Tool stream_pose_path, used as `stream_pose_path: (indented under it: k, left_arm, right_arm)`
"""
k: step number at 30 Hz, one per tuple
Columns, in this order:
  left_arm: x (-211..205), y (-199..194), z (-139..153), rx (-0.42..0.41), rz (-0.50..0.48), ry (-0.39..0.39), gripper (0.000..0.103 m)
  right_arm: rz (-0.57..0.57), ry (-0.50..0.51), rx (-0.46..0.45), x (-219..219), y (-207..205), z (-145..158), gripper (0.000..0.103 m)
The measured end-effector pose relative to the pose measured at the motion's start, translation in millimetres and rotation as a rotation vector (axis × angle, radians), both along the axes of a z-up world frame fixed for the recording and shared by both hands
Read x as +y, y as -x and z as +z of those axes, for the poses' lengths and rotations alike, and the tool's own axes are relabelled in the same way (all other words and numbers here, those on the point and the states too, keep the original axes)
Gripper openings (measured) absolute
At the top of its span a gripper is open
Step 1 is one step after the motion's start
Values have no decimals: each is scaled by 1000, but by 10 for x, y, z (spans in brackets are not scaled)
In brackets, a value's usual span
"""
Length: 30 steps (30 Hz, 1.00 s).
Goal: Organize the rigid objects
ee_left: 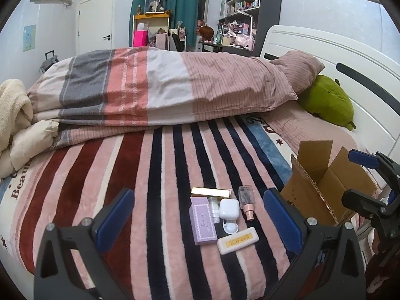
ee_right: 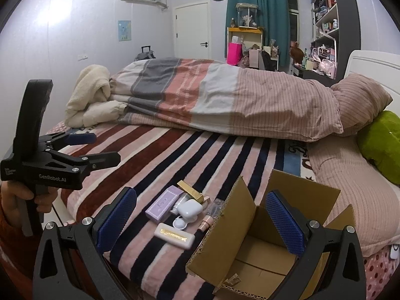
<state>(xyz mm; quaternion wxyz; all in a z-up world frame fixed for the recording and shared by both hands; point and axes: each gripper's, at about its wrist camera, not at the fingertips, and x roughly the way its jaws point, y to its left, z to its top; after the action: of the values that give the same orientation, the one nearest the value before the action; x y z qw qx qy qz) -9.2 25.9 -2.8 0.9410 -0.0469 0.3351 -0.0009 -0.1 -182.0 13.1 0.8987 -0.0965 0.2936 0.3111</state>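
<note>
1. Starting is judged to be the step in hand: nothing is held, and both the left gripper [ee_left: 200, 215] and the right gripper [ee_right: 201, 218] are held with jaws spread wide.
2. Small rigid items [ee_left: 220, 215] are clustered at lower centre, just left of the open cardboard box [ee_right: 240, 227].
3. A closer reach and a pinch on one item are called for next.

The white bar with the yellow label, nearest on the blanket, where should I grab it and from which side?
Grip the white bar across its short width, mid-length, coming straight down from above with the left tool, which is open. It lies flat, its long sides look free and narrow enough; its far end sits close to the white case.
</note>
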Motion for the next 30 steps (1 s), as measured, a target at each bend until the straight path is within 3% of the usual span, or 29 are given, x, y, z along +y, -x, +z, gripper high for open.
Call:
stream_pose_path:
  k: [30]
  left_arm:
    - [-15, 96, 92, -18, -10, 2, 102]
  right_arm:
    - [-5, -4, -7, -17, 56, 37, 103]
